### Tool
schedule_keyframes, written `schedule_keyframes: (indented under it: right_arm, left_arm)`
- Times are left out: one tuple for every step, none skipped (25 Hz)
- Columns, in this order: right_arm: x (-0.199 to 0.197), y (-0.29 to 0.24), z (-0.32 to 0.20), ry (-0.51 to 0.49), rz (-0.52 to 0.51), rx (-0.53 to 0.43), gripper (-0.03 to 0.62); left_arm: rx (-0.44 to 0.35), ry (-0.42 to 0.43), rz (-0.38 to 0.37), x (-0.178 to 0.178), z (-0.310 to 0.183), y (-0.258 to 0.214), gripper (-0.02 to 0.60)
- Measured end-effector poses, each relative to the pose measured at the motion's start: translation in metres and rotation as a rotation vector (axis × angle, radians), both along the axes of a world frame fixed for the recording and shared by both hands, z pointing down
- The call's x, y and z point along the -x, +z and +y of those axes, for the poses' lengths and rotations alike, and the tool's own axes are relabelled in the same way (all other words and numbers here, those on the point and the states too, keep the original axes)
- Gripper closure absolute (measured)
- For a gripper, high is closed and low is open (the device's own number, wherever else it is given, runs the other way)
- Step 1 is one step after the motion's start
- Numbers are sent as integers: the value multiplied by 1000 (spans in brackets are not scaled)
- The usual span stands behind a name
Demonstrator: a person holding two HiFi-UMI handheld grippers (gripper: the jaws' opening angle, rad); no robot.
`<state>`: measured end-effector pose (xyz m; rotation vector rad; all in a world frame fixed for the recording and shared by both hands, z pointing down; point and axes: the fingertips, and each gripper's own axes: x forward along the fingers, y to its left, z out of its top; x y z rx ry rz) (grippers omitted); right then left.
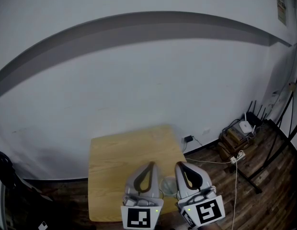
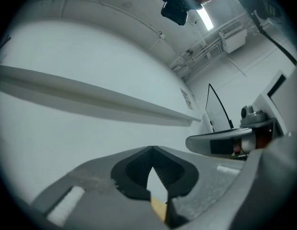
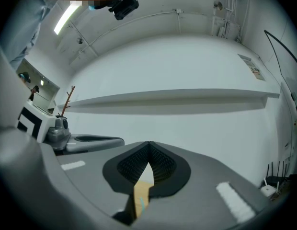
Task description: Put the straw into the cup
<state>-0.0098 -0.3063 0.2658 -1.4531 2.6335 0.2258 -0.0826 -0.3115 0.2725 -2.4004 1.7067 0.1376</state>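
Observation:
A clear plastic cup (image 1: pixel 168 186) stands on the small wooden table (image 1: pixel 119 162), near its front right corner. It sits low between my two grippers. My left gripper (image 1: pixel 151 164) is just left of the cup, its jaws closed tip to tip and holding nothing. My right gripper (image 1: pixel 180 164) is just right of the cup, also shut and empty. In the left gripper view the closed tips (image 2: pixel 152 148) point at the white wall. In the right gripper view, the gap below the closed tips (image 3: pixel 148 143) shows a sliver of table with a thin light-blue streak (image 3: pixel 141 201). I cannot tell whether that streak is the straw.
A white wall with a long ledge fills the background. On the wooden floor to the right are a router (image 1: pixel 245 126), boxes and cables, with a plug (image 1: pixel 188 139) at the wall. A dark stand leg (image 1: pixel 263 166) crosses there. A dark object (image 1: pixel 5 176) sits at the left.

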Motion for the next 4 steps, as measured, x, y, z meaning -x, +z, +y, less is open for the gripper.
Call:
schedule_keyframes:
  right_arm:
    - [0,0,0,0,-2,1,588]
    - [-1,0,0,0,-3,1,588]
    - [-2,0,0,0,-4,0,588]
    - [-2,0,0,-1,-5,-1,588]
  left_arm:
    - [0,0,0,0,0,0,563]
    - [1,-1,1,-1,0,0,564]
    - [3,-2,2,-1,0,1,563]
    - [5,-3,3,-2,0,1,563]
